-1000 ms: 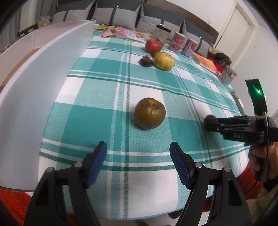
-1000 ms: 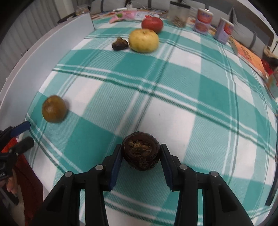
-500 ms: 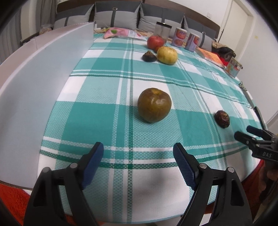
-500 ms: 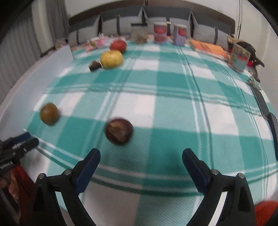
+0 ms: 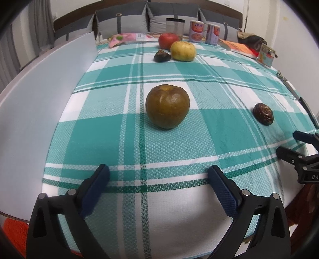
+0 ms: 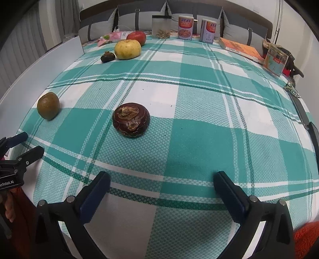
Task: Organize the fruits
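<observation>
On my checked cloth (image 6: 199, 123) I logged the brown pear (image 5: 167, 106), then the dark chestnut (image 6: 131, 119) lying apart from it, with my left gripper (image 5: 158, 179) and right gripper (image 6: 161, 184) both empty, jaws just spread wide.

Place: a home living room
Signs: grey sofa cushions (image 5: 159, 18), checked tablecloth (image 5: 179, 83) on the worktop, food tins (image 6: 185, 27), book (image 6: 241, 48)

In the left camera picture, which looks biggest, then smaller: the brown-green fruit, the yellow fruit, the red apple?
1. Brown-green fruit, but it is nearest the camera, so its true size is unsure.
2. Yellow fruit.
3. Red apple, partly hidden behind the yellow one, so unsure.
</observation>
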Available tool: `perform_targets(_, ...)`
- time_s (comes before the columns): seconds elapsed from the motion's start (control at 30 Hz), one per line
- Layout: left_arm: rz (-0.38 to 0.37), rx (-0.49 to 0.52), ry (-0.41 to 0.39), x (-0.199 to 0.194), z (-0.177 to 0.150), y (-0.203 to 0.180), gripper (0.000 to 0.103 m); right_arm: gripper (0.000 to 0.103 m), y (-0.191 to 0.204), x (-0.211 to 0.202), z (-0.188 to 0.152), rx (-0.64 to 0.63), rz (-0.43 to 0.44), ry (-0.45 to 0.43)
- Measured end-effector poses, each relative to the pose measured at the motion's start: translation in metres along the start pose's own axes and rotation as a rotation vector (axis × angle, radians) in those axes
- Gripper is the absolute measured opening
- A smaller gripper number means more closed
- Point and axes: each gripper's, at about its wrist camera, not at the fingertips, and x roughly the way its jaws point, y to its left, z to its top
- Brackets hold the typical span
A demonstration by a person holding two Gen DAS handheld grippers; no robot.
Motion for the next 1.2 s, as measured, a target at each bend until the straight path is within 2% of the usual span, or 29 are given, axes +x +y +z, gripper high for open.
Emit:
perform_targets(0.1, 0.004, 0.001, 0.006, 0.000, 0.000, -0.001, 0.100, 0.103, 0.000, -0.002, -0.002, 0.006, -0.003, -0.023)
perform_targets(0.73, 0.010, 0.003, 0.007, 0.000, -0.001, 0.000, 0.102, 0.103, 0.001, -0.003, -0.005, 0.017, -0.013, -0.038)
perform_targets(0.83, -0.068, 0.043, 0.079, 0.000, 0.012, 0.007, 0.099, 0.102, -0.002, -0.003, 0.004, -0.013, 0.035, 0.010)
perform_targets(0.97, -0.219, -0.009, -0.003, -0.022, 0.041, 0.031, 0.099, 0.100, -0.012, -0.026, 0.026, -0.020, 0.191, -0.095)
perform_targets(1.03, -0.250, 0.023, 0.020, -0.020, 0.057, 0.029, 0.099, 0.099, -0.005, -0.021, 0.037, -0.077, 0.233, -0.050)
perform_targets(1.1, -0.236, 0.084, 0.068, -0.010, 0.068, 0.021, 0.099, 0.086, 0.004, -0.008, 0.050, -0.137, 0.246, 0.021)
perform_targets(1.2, -0.212, 0.137, 0.139, 0.006, 0.078, 0.010, 0.098, 0.078, 0.010, 0.011, 0.068, -0.144, 0.268, 0.138)
